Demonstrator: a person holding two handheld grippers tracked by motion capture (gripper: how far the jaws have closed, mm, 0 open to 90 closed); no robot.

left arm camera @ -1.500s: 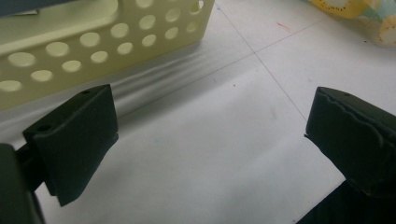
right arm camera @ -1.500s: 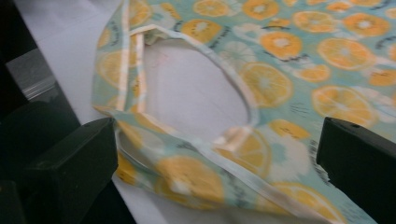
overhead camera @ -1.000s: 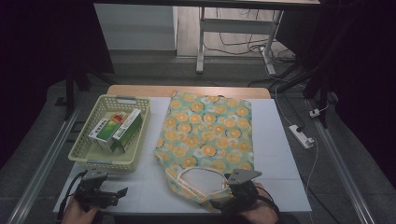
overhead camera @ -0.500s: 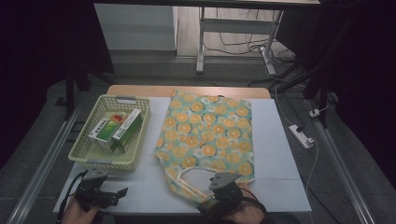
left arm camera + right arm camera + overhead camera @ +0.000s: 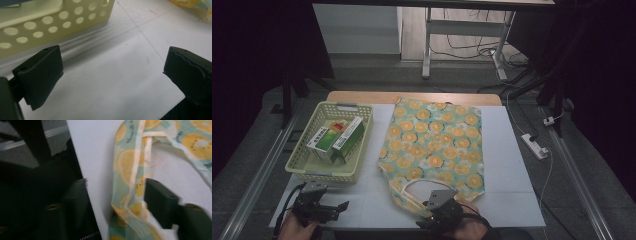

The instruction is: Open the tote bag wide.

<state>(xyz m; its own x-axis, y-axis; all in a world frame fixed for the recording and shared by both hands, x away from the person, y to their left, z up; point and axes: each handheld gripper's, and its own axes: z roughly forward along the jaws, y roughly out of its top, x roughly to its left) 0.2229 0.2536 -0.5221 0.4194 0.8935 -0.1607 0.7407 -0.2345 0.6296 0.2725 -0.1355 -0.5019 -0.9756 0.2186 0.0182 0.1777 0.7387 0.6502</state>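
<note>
Now the right gripper has just been closing on the handle of the fruit bag, beside the basket. Squeeze both strap layers before lifting. The left gripper waits with jaws spread.

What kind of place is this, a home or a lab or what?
Probably a lab or recording workspace: a white table stands on bare floor, with a power strip and loose cables around it, dark surroundings and rails along both sides.
</note>
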